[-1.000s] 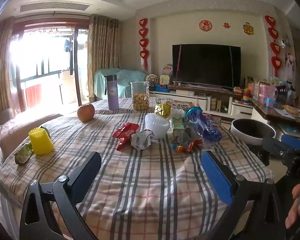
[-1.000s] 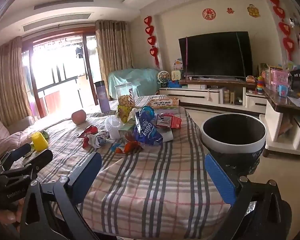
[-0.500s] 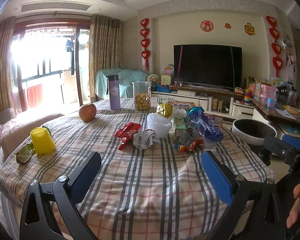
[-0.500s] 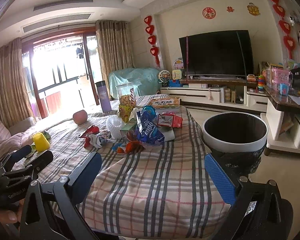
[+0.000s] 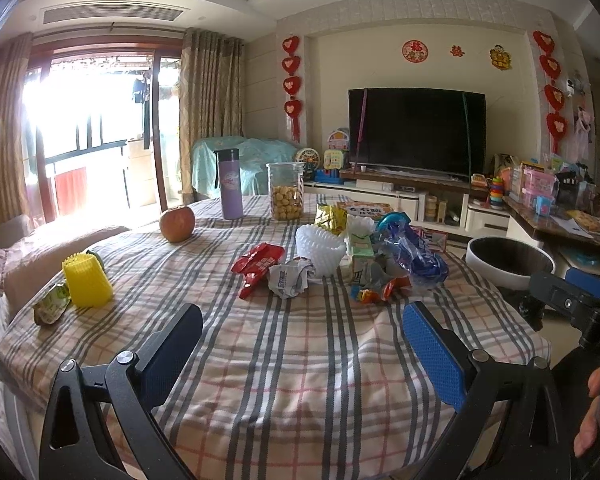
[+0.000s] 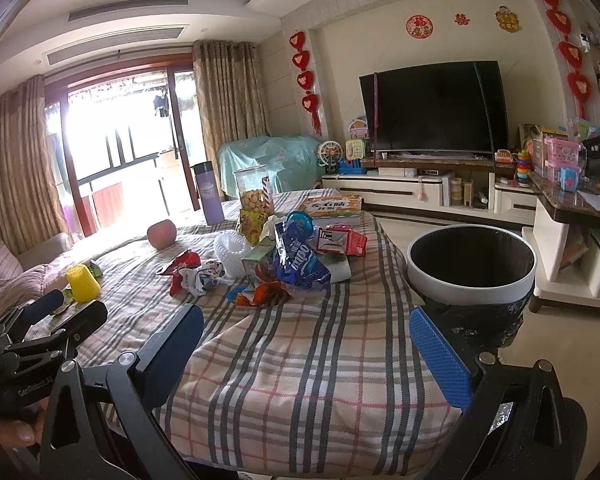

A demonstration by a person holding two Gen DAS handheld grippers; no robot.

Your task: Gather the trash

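A heap of wrappers lies mid-table: a red wrapper (image 5: 257,263), a crumpled white paper (image 5: 291,279), a white foam cup (image 5: 320,245) and a blue snack bag (image 5: 414,254), which also shows in the right wrist view (image 6: 300,262). A white-rimmed bin (image 6: 471,270) with a black liner stands off the table's right edge. My left gripper (image 5: 302,346) is open and empty over the near part of the checked tablecloth (image 5: 300,360). My right gripper (image 6: 306,346) is open and empty near the table's right front corner, beside the bin.
An apple (image 5: 177,224), a purple flask (image 5: 229,184) and a biscuit jar (image 5: 286,196) stand at the far side. A yellow cup (image 5: 86,284) and a green packet (image 5: 52,308) lie at the left. A TV stand and shelves sit behind.
Both grippers have drifted slightly forward and up toward the table. Nothing was taken hold of.
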